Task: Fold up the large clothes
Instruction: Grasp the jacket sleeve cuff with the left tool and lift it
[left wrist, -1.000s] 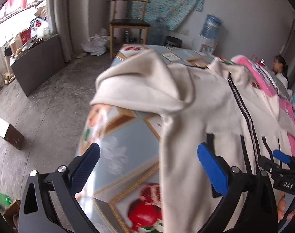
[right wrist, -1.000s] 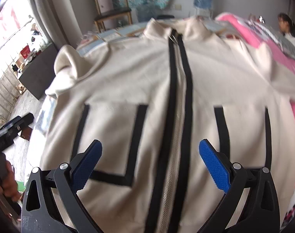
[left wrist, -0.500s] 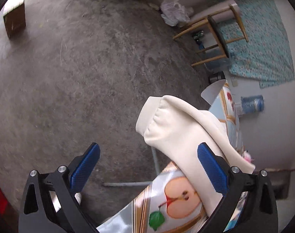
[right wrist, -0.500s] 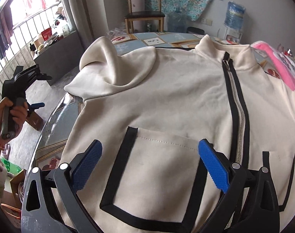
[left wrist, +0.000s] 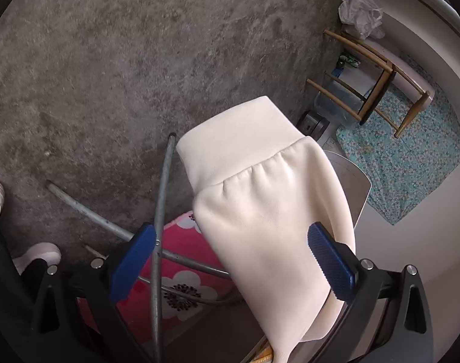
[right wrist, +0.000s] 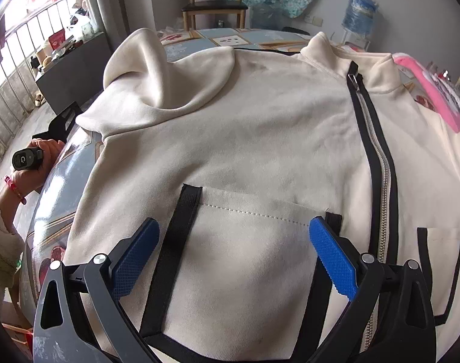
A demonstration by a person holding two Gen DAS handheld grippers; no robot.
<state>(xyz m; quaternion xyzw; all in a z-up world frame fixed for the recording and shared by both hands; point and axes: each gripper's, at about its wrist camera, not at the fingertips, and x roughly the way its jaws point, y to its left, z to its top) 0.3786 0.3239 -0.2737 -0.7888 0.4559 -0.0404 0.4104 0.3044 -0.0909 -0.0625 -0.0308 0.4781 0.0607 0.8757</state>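
sleeve cuff [left wrist: 242, 148] dangles off desk [right wrist: 57, 181] edge; left gripper [left wrist: 230, 266] released around it, right gripper [right wrist: 234, 248] released over jacket [right wrist: 260, 139]. risk: shallow pinch, cuff slips.

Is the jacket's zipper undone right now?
No, the zipper is closed all the way to the collar of the cream jacket.

A single letter "G" was seen on the round black end of the gripper handle [right wrist: 26, 159] held in the left hand [right wrist: 37, 163]. No other text could be read.
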